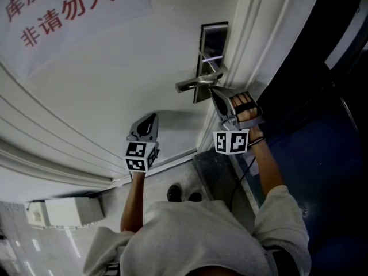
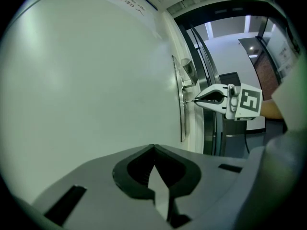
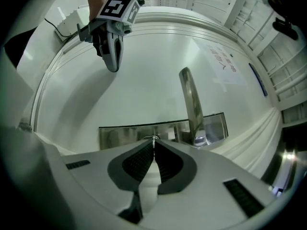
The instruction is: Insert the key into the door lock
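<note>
The small thin metal key (image 3: 154,138) is probably light, stiff and slippery, so it is best pinched at its bow. The right gripper (image 3: 153,143) clamps it at frame centre, against the silver lock plate (image 3: 120,134). The left gripper (image 2: 153,147) has its jaws together, holding nothing.

I see the lock plate (image 1: 210,53) set on the door (image 1: 115,91) close to its right edge, with the handle (image 1: 195,84) sticking out from it to the left. Just below the handle, the right gripper (image 1: 216,94) points at the plate, and the key (image 2: 190,101) at its tip meets the plate. The left gripper (image 1: 152,117) hangs to the left, in front of the bare door, well apart from the plate. A sign (image 1: 57,10) is on the door, up and to the left.
</note>
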The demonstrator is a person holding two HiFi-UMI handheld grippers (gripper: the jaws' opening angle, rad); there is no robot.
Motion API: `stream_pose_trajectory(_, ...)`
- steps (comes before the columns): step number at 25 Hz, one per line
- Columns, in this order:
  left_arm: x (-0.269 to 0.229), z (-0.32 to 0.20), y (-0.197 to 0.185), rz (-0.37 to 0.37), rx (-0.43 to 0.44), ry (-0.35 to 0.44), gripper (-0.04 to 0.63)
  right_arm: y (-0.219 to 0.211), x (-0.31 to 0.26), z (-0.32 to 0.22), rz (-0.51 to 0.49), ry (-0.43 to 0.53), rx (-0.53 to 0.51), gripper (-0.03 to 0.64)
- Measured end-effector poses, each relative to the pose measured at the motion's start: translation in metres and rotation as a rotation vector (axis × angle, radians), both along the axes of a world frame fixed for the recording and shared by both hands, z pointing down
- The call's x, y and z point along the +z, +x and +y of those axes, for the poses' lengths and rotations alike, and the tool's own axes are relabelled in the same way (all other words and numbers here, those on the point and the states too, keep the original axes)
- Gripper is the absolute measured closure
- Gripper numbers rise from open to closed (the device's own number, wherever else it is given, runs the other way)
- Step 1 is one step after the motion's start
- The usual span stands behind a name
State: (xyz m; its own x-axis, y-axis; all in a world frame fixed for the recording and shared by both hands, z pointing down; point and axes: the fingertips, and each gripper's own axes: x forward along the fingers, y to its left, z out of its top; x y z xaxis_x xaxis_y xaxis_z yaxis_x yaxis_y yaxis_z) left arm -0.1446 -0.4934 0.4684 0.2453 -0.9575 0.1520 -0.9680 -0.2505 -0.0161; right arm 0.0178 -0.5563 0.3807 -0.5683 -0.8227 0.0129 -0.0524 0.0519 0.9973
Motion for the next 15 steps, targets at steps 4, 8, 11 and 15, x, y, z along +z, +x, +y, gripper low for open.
stream_pose_trajectory(4, 0.002, 0.002, -0.001, 0.0, 0.002, -0.005, 0.578, -0.004, 0.0, -0.005, 0.001, 0.017, 0.007, 0.586)
stream_pose_trajectory(8, 0.004, 0.002, -0.002, 0.002, 0.004, -0.007, 0.578, -0.006, 0.0, -0.009, 0.015, 0.04, 0.008, 0.586)
stream_pose_trajectory(11, 0.004, 0.001, -0.001, 0.002, 0.008, -0.007, 0.578, -0.007, 0.001, -0.01, 0.02, 0.049, 0.011, 0.586)
stream_pose_trajectory(15, 0.002, 0.001, 0.003, 0.0, 0.018, -0.003, 0.578, -0.01, 0.001, -0.014, 0.025, 0.048, 0.022, 0.586)
